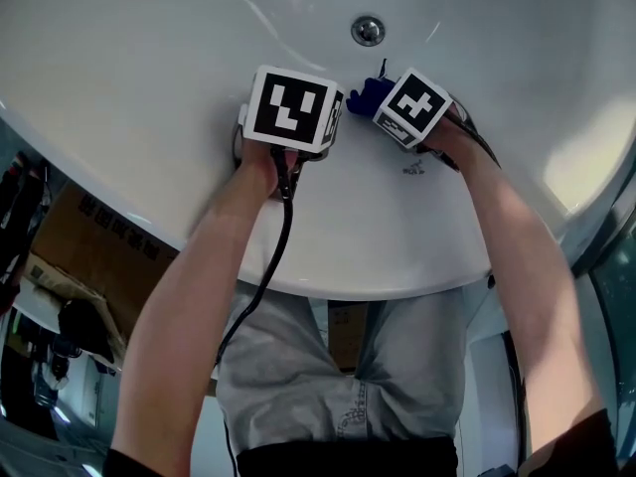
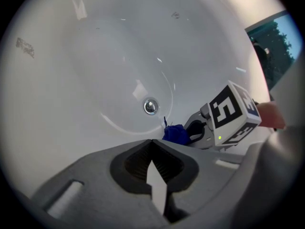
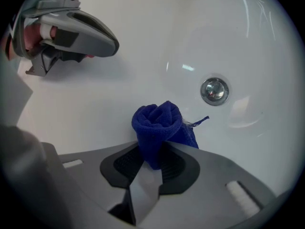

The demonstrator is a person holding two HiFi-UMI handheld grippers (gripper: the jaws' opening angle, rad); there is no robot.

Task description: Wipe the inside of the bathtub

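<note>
The white bathtub (image 1: 149, 87) fills the head view, with its chrome drain (image 1: 368, 30) at the top. My right gripper (image 3: 155, 149) is shut on a bunched blue cloth (image 3: 157, 123), which rests against the tub wall just short of the drain (image 3: 214, 90). The head view shows the cloth (image 1: 365, 95) poking out beside the right gripper's marker cube (image 1: 412, 107). My left gripper (image 2: 152, 144) is shut with nothing between its jaws. It hovers to the left of the cloth (image 2: 176, 133), under its own cube (image 1: 293, 107).
The tub's curved near rim (image 1: 397, 276) runs across below both forearms. Outside the tub on the left lies a cardboard box (image 1: 89, 256). A glass pane (image 2: 274, 46) stands beyond the tub's right side.
</note>
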